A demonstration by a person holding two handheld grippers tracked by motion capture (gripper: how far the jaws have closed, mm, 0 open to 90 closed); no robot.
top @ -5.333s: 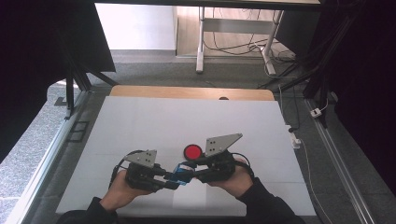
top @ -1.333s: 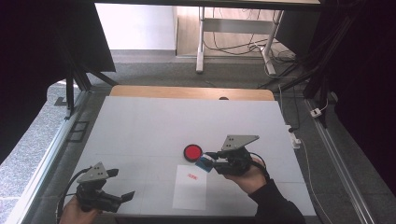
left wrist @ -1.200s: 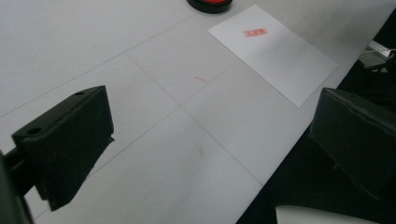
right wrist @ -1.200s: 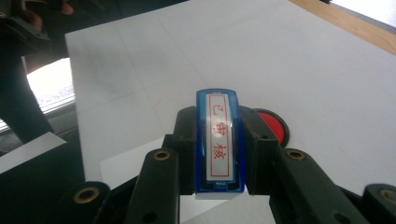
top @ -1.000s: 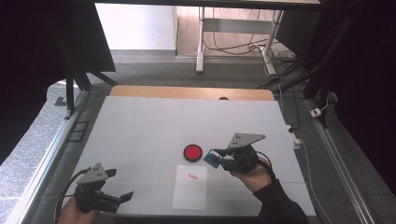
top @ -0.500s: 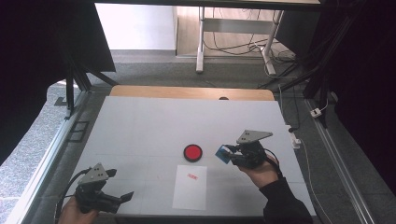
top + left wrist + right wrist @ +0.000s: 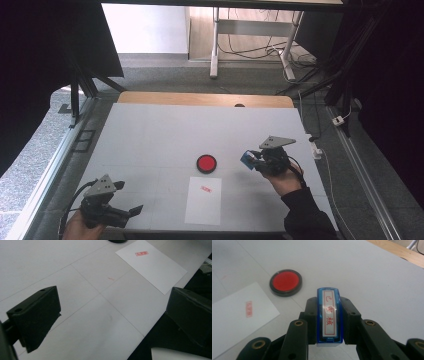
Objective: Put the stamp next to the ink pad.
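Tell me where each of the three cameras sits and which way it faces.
High view: above the table's near side, looking forward and down; both hands, left tool, right tool.
Left gripper view: on the left tool, looking across the table at the paper sheet; its open jaws.
Right gripper view: on the right tool, jaws shut on the blue stamp, facing the red ink pad.
Shared: the sheet's red stamp mark.
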